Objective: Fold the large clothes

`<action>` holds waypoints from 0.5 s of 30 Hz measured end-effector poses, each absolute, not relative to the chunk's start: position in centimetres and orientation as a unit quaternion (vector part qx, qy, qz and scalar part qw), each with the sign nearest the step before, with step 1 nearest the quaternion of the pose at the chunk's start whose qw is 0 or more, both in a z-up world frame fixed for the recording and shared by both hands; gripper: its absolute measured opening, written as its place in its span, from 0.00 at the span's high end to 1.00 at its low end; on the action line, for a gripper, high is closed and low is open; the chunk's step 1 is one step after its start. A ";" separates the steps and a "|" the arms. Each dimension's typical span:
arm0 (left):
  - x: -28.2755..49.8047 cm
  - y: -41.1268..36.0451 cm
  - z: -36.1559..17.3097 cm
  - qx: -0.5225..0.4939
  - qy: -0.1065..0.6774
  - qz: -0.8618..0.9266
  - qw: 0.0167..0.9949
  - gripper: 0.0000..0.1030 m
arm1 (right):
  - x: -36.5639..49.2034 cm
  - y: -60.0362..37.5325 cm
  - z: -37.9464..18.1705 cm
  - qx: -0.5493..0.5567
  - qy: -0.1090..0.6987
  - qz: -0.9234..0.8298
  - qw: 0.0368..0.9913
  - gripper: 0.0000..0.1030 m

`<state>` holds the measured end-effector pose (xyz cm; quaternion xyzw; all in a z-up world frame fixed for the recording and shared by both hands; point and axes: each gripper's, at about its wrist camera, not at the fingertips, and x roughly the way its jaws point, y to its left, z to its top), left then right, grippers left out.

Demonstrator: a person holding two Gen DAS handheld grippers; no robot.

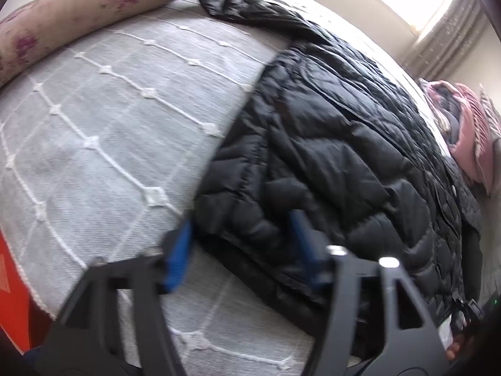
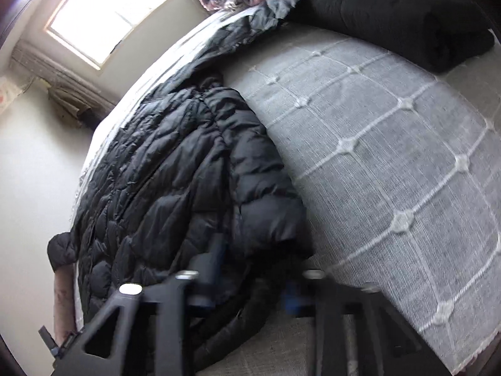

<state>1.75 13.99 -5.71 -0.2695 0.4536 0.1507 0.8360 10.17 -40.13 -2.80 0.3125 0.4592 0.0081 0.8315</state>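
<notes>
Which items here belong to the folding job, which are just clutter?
Job: black puffer jacket, left gripper, right gripper.
Lying about: folded black blanket, pink bedding, floral bolster, grey bedspread.

Both grippers (image 1: 239,244) (image 2: 253,277) apparently agape

Bright window (image 2: 109,15) in pale wall (image 2: 28,156); grey bedspread (image 2: 391,156).
</notes>
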 end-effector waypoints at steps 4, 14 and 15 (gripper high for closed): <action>1.7 13.5 -5.4 -0.271 0.450 0.137 0.840 0.83 | 9.8 -40.6 -1.9 0.310 0.431 -0.004 0.847 0.95; 0.9 12.1 -5.4 -0.264 0.457 0.106 0.843 0.88 | 9.3 -42.1 -1.9 0.358 0.411 -0.053 0.837 0.96; 0.8 11.9 -5.4 -0.260 0.458 0.107 0.843 0.89 | 9.2 -42.2 -2.0 0.361 0.410 -0.055 0.835 0.96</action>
